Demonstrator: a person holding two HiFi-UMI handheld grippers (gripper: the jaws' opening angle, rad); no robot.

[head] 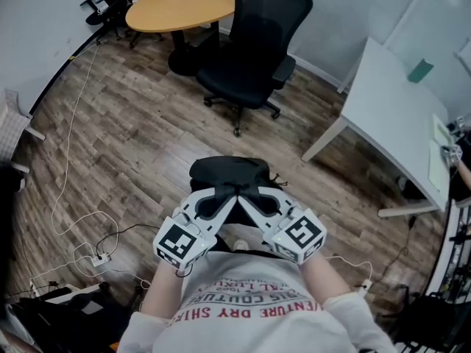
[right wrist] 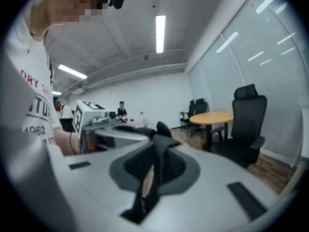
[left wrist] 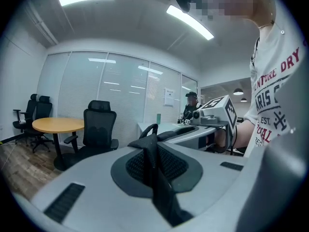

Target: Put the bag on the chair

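Bag [head: 229,172], black and soft, hangs in front of the person above the wooden floor [head: 147,138], gathered at its top between the 2 hand-held grippers. The left hand-held gripper [head: 218,201] has its jaws drawn together on a black strap or fold of fabric [left wrist: 155,178], as its own view shows. The right hand-held gripper [head: 256,200] is clamped the same way on dark fabric [right wrist: 155,173]. The 2 tips meet almost touching over the bag.

The black office chair [head: 254,46] stands well apart from the bag, straight ahead, with its seat bare and a round wooden tabletop [head: 184,4] just behind it.

Judgement: the step in hand is the carry, with the grasp made and the bag not yet placed. The next move calls for walking the bag forward, lifting it over the seat's front edge between the armrests, lowering it until the seat bears the weight, then parting both sets of jaws. Both clamps must hold level so the bag does not swing.
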